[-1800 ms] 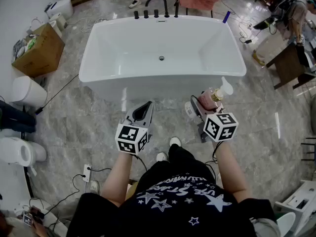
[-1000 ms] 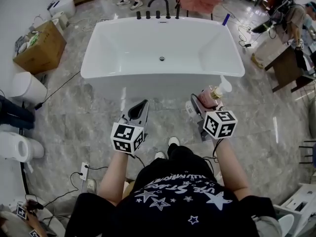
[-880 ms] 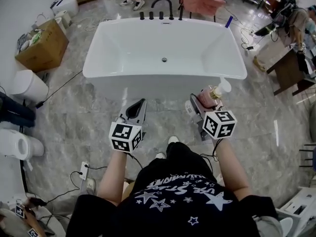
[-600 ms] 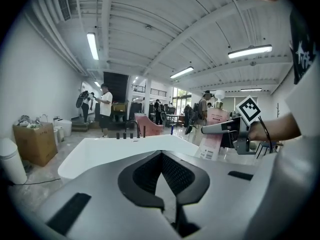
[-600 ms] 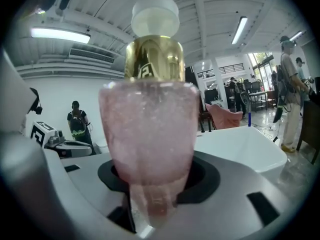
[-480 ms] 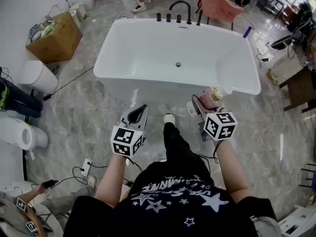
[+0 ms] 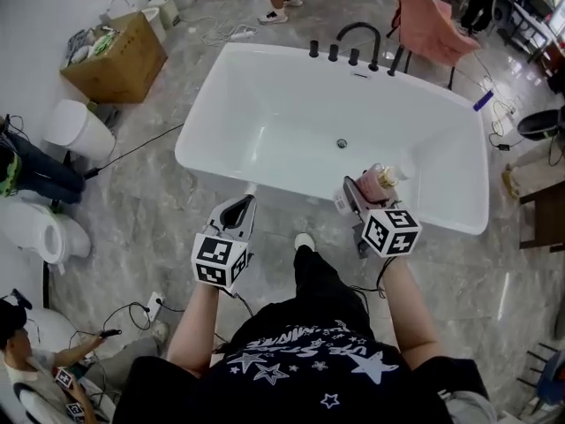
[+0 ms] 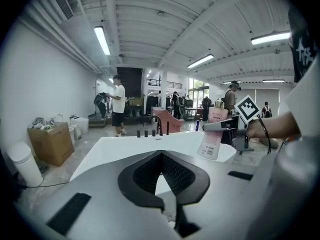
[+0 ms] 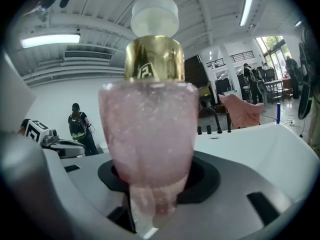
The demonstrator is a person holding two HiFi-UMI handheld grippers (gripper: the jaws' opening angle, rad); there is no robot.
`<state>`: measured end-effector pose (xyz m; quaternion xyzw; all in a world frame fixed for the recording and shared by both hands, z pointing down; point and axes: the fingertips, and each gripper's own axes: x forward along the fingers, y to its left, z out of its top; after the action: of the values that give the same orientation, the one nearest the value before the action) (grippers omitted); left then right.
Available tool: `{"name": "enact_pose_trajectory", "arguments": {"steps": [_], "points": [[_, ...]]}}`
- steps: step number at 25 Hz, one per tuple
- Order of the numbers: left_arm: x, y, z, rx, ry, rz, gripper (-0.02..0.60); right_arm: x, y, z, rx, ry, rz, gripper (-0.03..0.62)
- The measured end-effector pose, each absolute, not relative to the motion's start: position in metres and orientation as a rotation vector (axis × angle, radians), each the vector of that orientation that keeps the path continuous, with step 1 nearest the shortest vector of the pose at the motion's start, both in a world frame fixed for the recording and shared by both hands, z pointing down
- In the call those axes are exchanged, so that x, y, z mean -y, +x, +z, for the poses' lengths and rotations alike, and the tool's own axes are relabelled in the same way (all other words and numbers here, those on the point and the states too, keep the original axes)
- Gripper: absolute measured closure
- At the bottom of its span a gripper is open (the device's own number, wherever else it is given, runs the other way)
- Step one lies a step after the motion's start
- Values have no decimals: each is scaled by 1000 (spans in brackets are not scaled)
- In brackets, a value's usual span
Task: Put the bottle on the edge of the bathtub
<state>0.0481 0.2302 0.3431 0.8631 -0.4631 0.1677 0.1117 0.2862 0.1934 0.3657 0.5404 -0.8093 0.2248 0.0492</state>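
A pink bottle [image 7: 381, 180] with a gold collar and white pump top stands upright in my right gripper [image 7: 371, 189], which is shut on it. In the head view the bottle overlaps the near rim of the white bathtub [image 7: 282, 184], toward its right end. The right gripper view is filled by the bottle [image 9: 150, 129], with the tub [image 9: 260, 134] behind it. My left gripper [image 7: 242, 204] hangs just short of the near rim, its tips together and nothing between them. Its own view shows the shut left gripper [image 8: 160, 154], the tub [image 8: 120, 146] ahead and the bottle [image 8: 215, 134] at the right.
A black faucet [image 7: 360, 35] with knobs stands on the tub's far rim, and a pink chair [image 7: 431, 26] behind it. A cardboard box [image 7: 115, 56], a white bin [image 7: 75, 131] and a toilet [image 7: 35, 228] stand at the left. Cables cross the marble floor. Other people stand around.
Both grippers have moved forward to the tub's near rim, with the bottle still held upright. The tub now lies closer and lower in the head view.
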Motion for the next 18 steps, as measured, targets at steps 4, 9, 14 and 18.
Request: {"name": "enact_pose_trajectory", "arguments": {"steps": [4,9,14,18], "points": [[-158,44,352,1391,2462,495,569,-110,286,376,2471,1596,693,370],[-71,38,357,1457,2388,485,569,-11,284,394,2476,1547,736,370],[-19,24,369,1533,2314,493,569,62,270,411,2490,1474,751,370],[22,1,379,1586,2271,498,569,112,251,422,2500,1443,761,370]]}}
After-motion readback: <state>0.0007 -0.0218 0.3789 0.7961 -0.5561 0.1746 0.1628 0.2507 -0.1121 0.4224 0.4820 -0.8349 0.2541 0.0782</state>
